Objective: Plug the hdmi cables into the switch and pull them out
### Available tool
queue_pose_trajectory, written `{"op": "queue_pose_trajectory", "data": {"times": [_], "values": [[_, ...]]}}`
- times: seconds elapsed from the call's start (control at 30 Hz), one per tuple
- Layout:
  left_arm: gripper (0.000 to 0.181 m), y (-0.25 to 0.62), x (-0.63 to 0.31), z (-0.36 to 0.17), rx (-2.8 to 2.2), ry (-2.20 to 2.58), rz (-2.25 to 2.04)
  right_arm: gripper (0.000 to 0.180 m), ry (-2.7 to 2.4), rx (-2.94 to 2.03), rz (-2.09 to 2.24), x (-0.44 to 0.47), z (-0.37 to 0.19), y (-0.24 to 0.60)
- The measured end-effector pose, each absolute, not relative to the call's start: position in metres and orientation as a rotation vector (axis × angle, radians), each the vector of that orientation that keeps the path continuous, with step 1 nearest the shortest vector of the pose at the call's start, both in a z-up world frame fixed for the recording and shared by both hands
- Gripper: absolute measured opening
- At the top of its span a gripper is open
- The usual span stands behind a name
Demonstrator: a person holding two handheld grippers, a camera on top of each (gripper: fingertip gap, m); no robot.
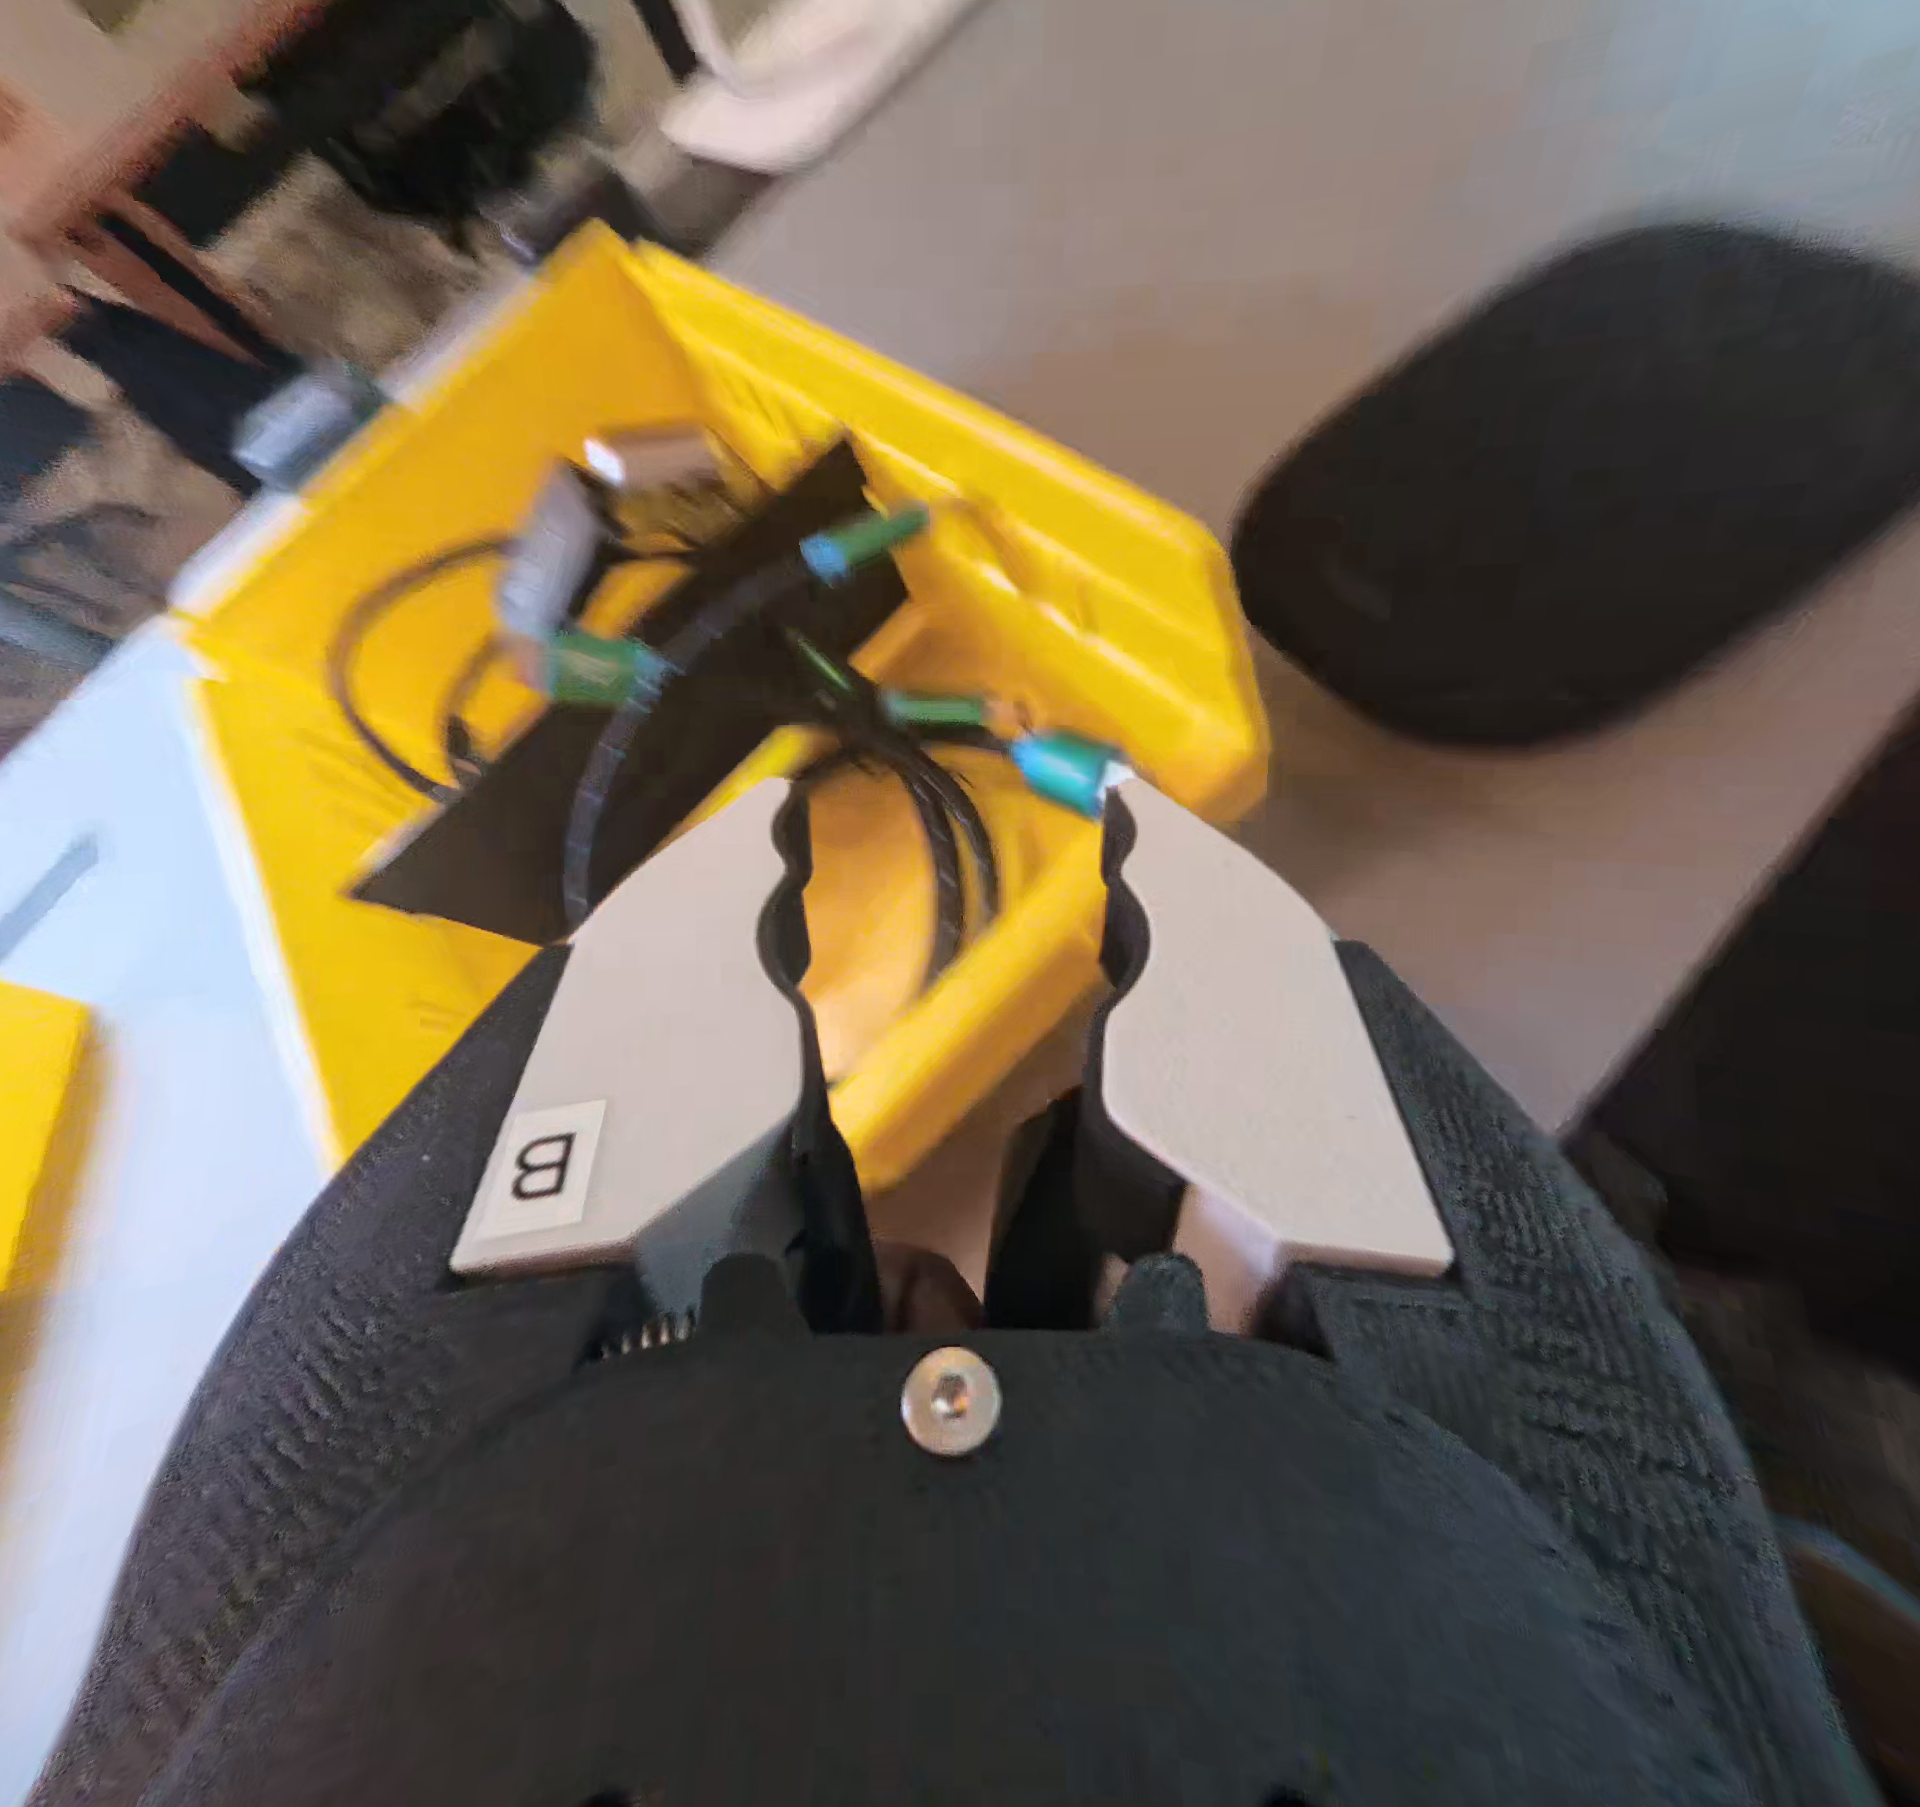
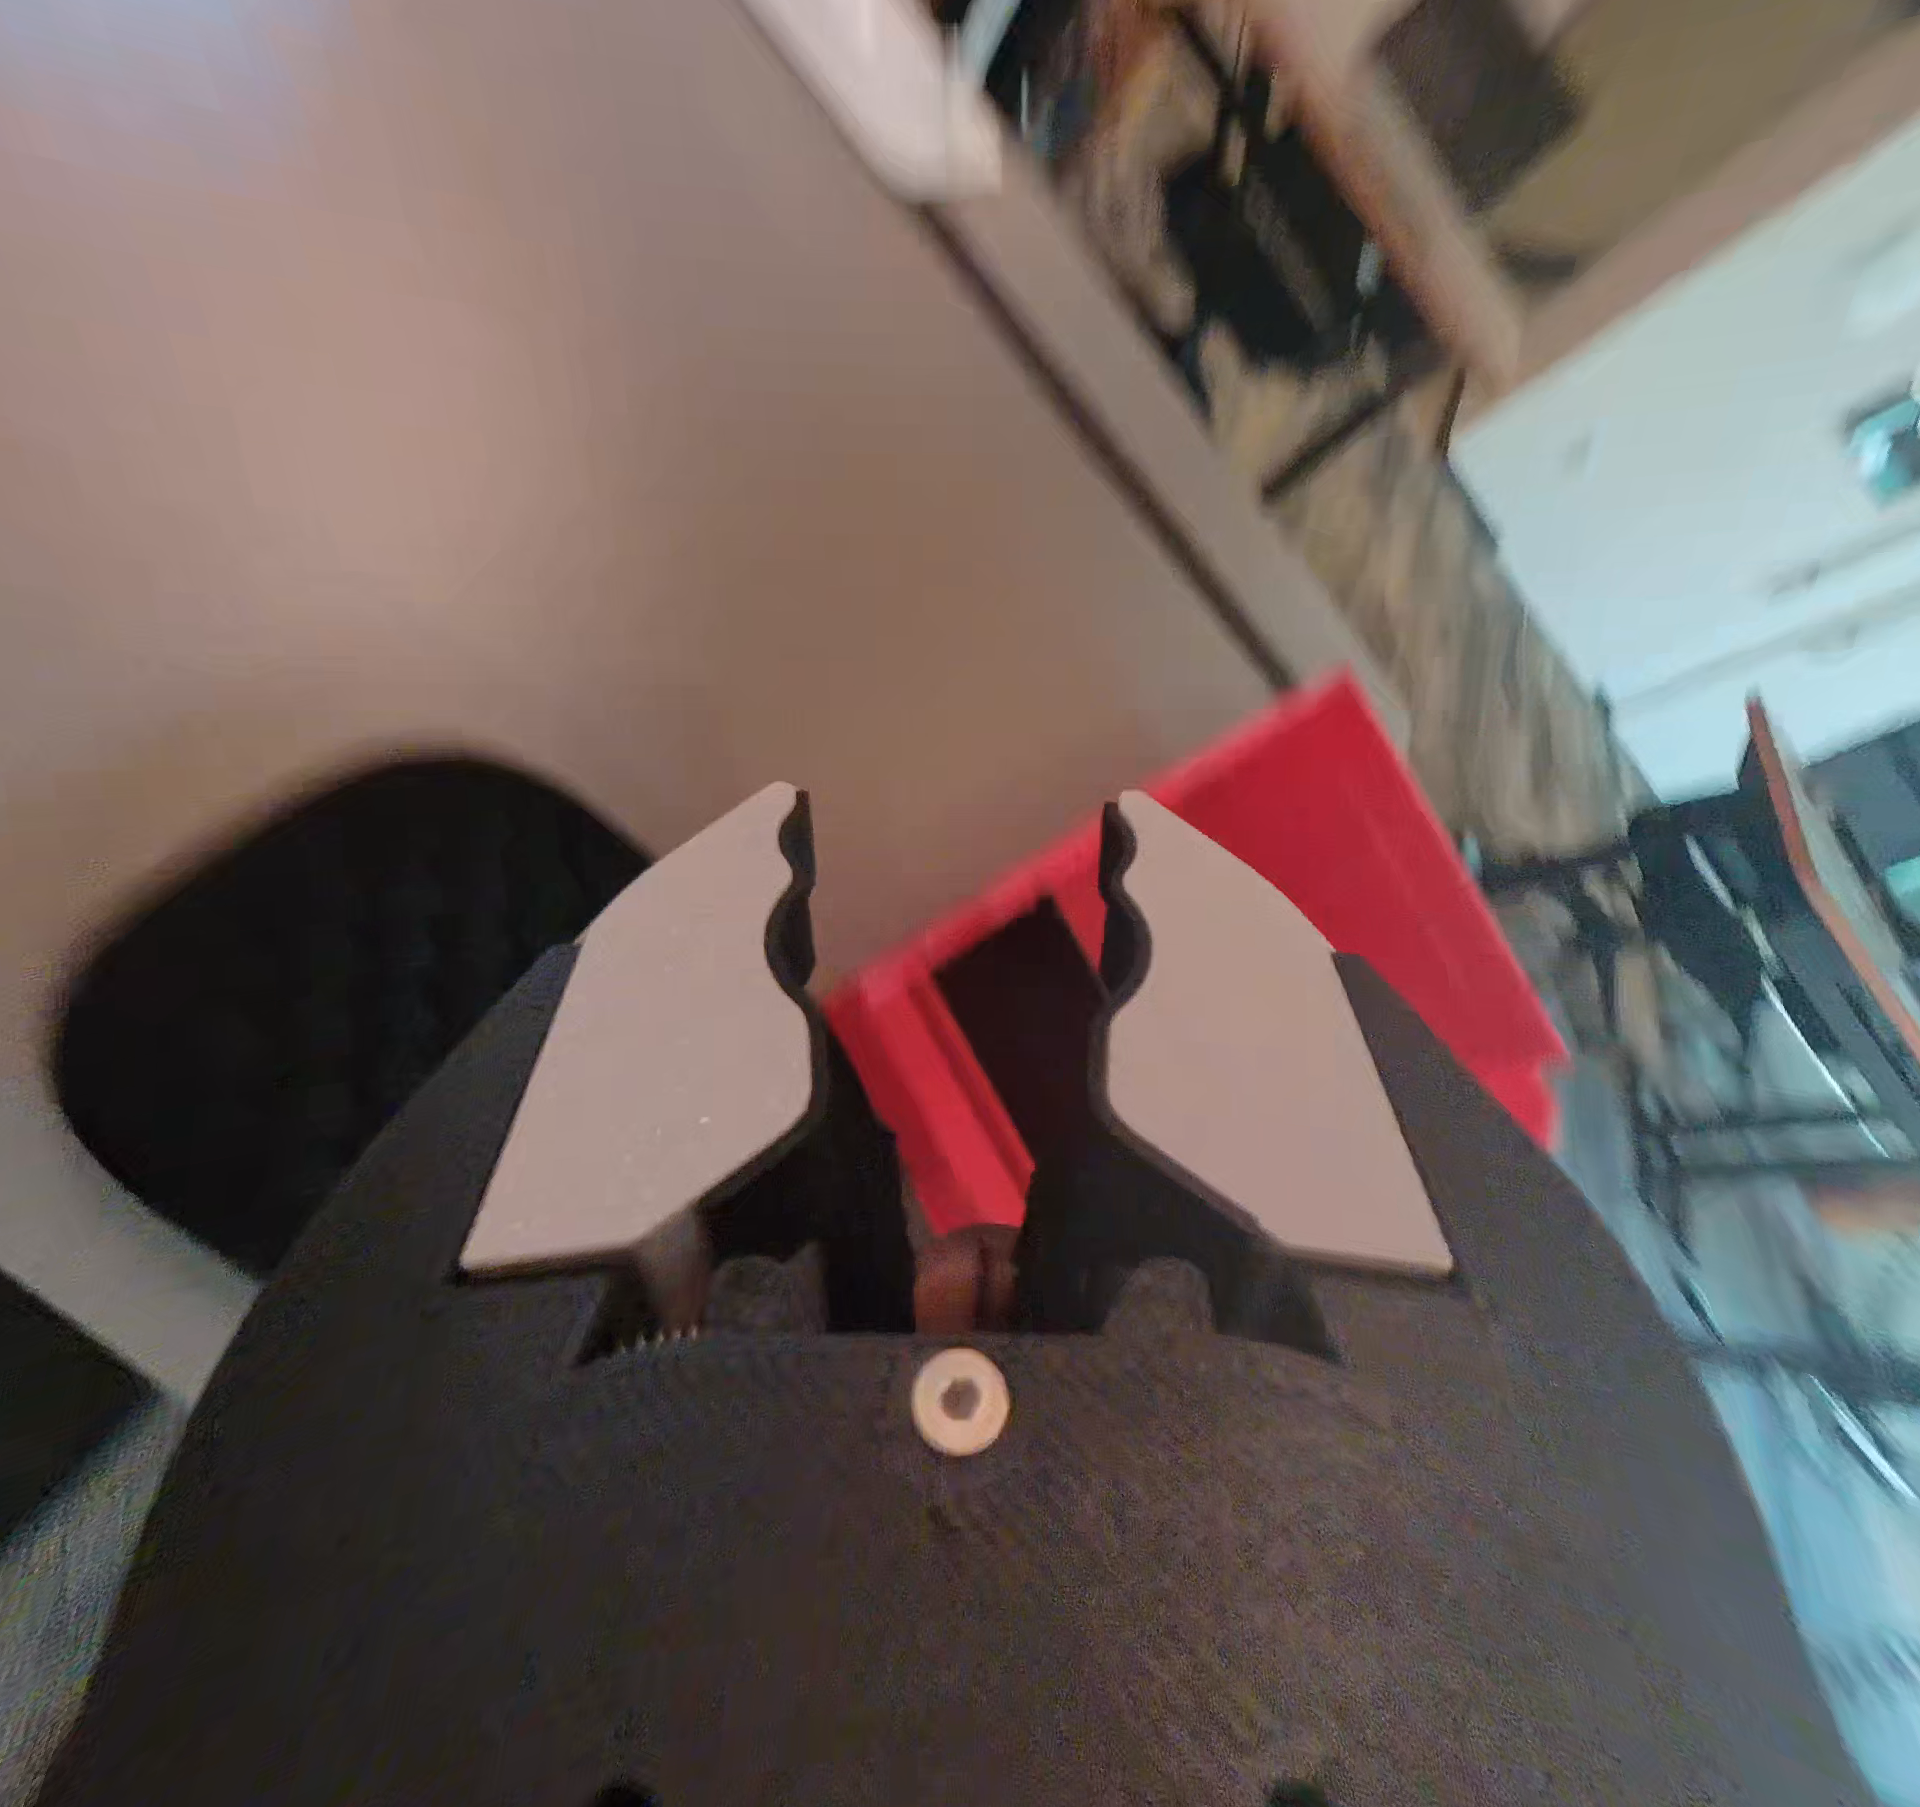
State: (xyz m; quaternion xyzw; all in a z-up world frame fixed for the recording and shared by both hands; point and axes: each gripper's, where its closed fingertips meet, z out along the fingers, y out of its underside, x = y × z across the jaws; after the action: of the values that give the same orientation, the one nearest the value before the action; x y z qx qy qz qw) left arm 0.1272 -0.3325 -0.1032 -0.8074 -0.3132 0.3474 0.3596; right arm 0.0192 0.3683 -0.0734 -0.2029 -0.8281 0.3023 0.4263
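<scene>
Beige and smooth, the surface fills most of both wrist views, with a cluttered, motion-blurred room beyond its far edge. A dark oval pad lies on it; the same pad shows at the lower left of the right wrist view.

Seen from the left wrist, a yellow bin sits tilted across the picture, and the left gripper hovers over its near corner with its jaws parted and nothing between them. Inside the bin lies a tangle of black hdmi cables, looped and crossing one another. Several plugs with green and blue ends poke out of the tangle: one points toward the bin's far ribbed wall, its long axis slanting up to the right; another lies just beside the right fingertip, pointing down to the right. A grey metallic box, possibly the switch, rests near the bin's far left side, long axis roughly along the picture's upright, but blur hides its ports. A flat black sheet lies diagonally under the cables.

From the right wrist, the right gripper also has its jaws apart and empty, held above a red bin with a dark piece inside.
</scene>
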Motion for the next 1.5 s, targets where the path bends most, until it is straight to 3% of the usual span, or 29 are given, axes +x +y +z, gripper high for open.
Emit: {"op": "queue_pose_trajectory", "data": {"times": [0.03,0.17,0.4,0.63,0.77,0.9,1.0,1.23,1.5], "values": [[0.052,-0.337,0.115,-0.087,-2.019,-0.839,0.964,0.053,-2.019,-0.46,0.899,0.022,-0.057,0.345],[0.051,-0.353,0.053,-0.069,-2.028,-1.125,0.97,0.054,-1.981,-0.286,1.37,0.029,-0.032,0.25],[0.054,-0.37,-0.03,-0.114,-2.514,-1.452,0.894,0.058,-2.027,-0.166,1.604,-0.006,-0.072,0.15],[0.053,-0.388,-0.053,-0.152,-2.614,-1.565,0.955,0.056,-1.989,-0.227,1.813,-0.017,-0.081,0.142],[0.03,-0.382,-0.06,-0.149,-2.703,-1.363,1.1,0.052,-1.923,-0.261,1.946,-0.013,-0.073,0.147],[0.023,-0.382,-0.06,-0.141,-2.607,-1.4,1.066,0.052,-1.919,-0.269,1.956,-0.013,-0.073,0.147],[0.013,-0.393,-0.066,-0.115,-2.481,-1.407,1.229,0.051,-1.921,-0.264,1.934,-0.013,-0.076,0.145],[0.013,-0.396,-0.061,-0.012,-1.971,-1.295,1.553,0.051,-1.995,-0.234,1.882,-0.01,-0.093,0.137],[0.013,-0.302,0.012,0.115,-1.203,-0.783,1.209,0.057,-2.062,-0.096,2.049,0.015,-0.083,0.117]]}}
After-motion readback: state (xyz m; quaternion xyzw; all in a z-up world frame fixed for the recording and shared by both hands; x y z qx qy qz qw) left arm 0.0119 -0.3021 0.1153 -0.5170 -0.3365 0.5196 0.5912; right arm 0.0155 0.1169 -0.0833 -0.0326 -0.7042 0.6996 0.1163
